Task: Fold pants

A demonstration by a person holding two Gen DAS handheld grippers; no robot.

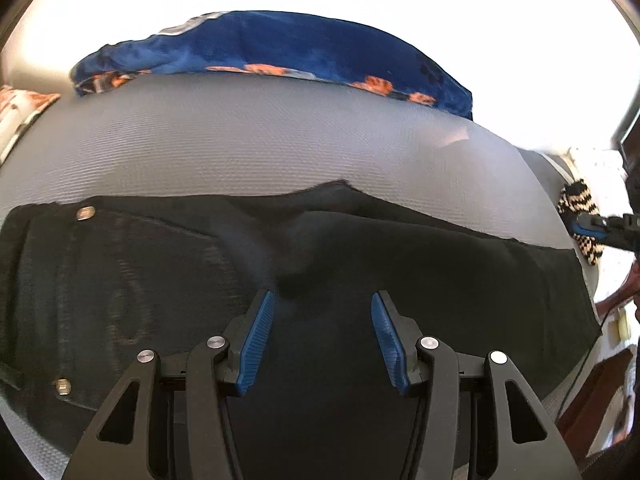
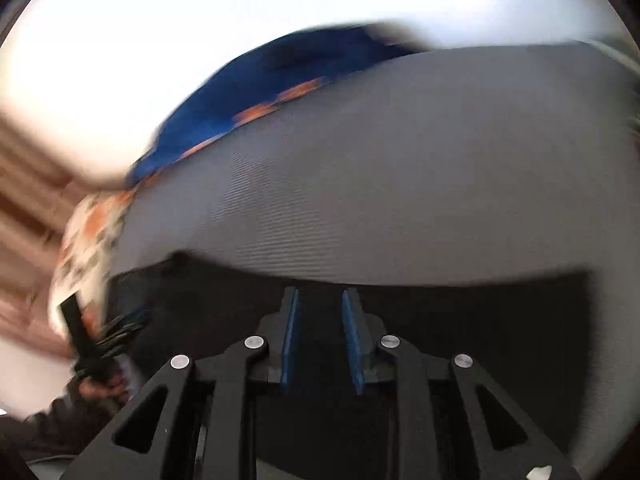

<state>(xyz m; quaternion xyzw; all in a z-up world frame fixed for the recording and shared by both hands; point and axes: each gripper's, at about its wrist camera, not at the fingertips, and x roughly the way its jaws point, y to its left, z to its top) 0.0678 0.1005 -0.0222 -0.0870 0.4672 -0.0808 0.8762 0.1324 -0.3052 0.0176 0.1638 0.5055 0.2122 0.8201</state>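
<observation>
Pants (image 1: 160, 272), black denim w/ metal rivets, lie spread flat on grey mat (image 1: 260, 140), along its near edge. Left gripper (image 1: 323, 300) hangs over pants' middle, jaws apart, nothing btwn pads. Right gripper (image 2: 319, 296) over pants too, jaws slightly apart, no cloth pinched; view blurred. Blue blanket (image 1: 280, 48) w/ orange print sits at mat's far edge. Striped cloth (image 1: 580, 208) at mat's right end.

This looks like a bedroom in a home, because a soft blue blanket (image 1: 280, 44) with orange patches lies bunched up just behind the grey mat (image 1: 240, 144).
</observation>
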